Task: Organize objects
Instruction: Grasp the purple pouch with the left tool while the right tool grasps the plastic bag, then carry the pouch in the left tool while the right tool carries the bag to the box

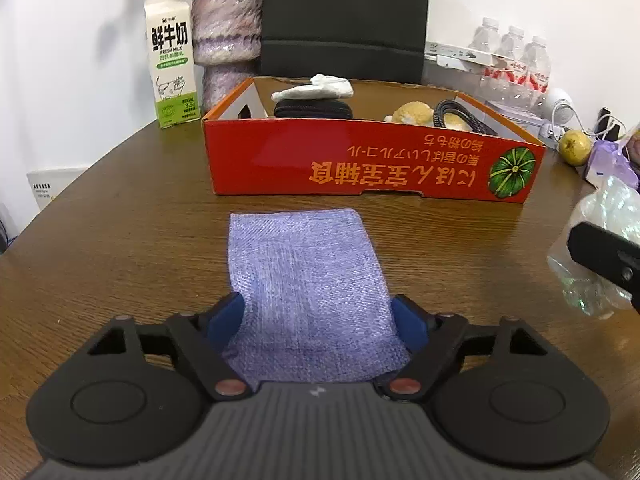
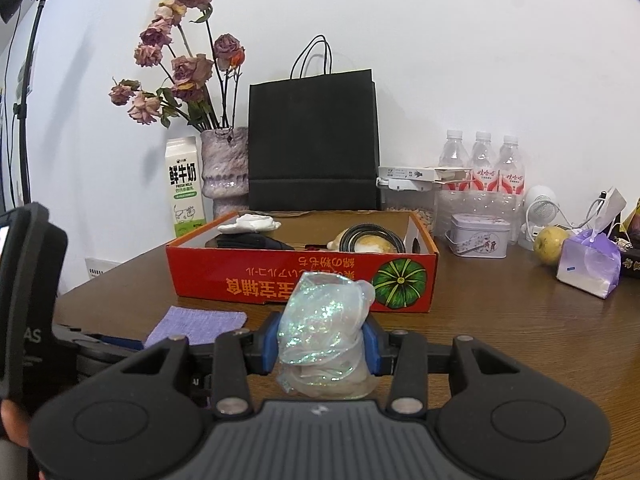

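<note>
Surface: wooden table (image 1: 120, 240), red box (image 1: 372, 160) behind
Left gripper (image 1: 318, 320): jaws partly open, flanking purple cloth (image 1: 304, 272); contact unclear
Right gripper (image 2: 324, 344): narrow, clamping iridescent bag (image 2: 324, 320)

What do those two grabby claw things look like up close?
Both look the same. The left claw and the right claw each have black angled arms tipped with blue pads, joined by shiny round pins. Behind the arms sit two round black discs and a grey ribbed body with a tiny white mark in the middle. No cables show on them.
</note>
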